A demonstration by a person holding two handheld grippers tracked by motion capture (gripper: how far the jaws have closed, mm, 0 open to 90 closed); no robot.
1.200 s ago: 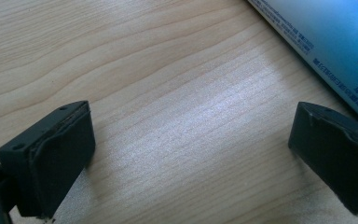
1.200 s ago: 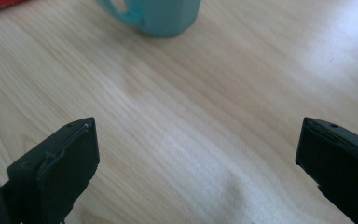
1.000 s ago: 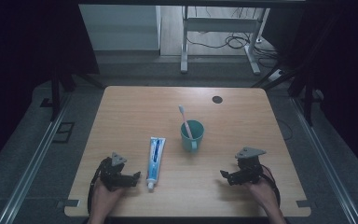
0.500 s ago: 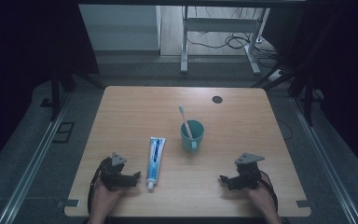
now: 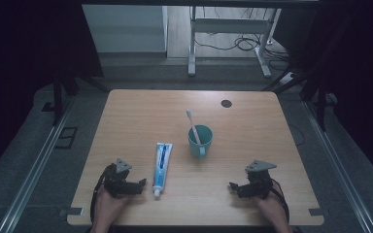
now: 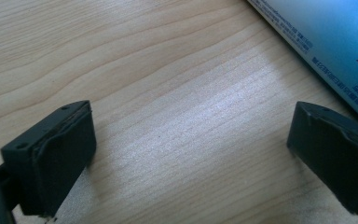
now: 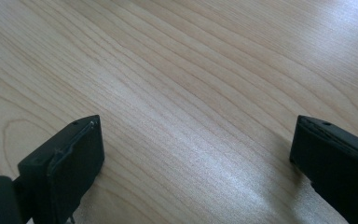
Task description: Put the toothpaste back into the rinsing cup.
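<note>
1. Left gripper (image 5: 138, 186): black body, topped by a grey three-cornered plate. A thin black cable loops from its rear beside the hand.
2. Left gripper (image 6: 186, 154), own view: two black blocky jaws with matte faces. The left jaw's top edge carries two small round recesses. Its pad has a worn, uneven rim.
3. Right gripper (image 5: 233, 186): the same black build, with a grey three-cornered plate on top and a black cable curling round behind it.
4. Right gripper (image 7: 196, 154), own view: two black rectangular jaws, one small round hole near each top edge. A metal screw hole sits at the lower left corner.
5. Forearms: bare where they show, no sleeves in sight.
</note>
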